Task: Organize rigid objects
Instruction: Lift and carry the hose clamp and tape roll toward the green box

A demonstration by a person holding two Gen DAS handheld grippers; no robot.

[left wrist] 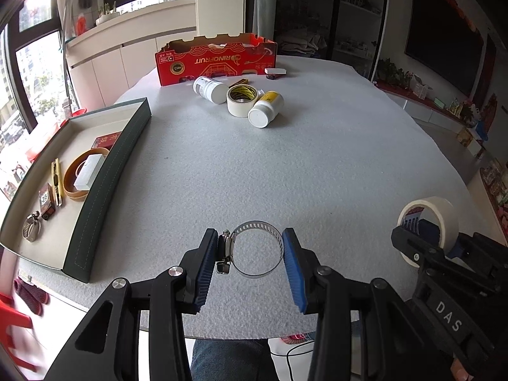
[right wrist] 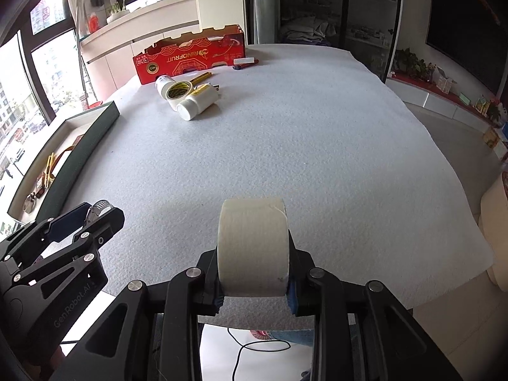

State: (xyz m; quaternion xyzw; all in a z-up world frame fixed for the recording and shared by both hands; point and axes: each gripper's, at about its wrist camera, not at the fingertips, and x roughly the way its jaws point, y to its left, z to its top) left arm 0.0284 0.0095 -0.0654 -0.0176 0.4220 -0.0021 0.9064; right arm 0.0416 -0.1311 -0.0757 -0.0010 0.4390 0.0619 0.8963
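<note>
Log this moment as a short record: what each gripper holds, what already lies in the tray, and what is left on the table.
left gripper: shut on a metal hose clamp, held above the table
right gripper: shut on a roll of masking tape
tray: at the table's left edge; holds another hose clamp, a brown tape ring, a white block, a yellow cutter
left on table: two white bottles lying beside a tape roll, near a red cardboard box
</note>
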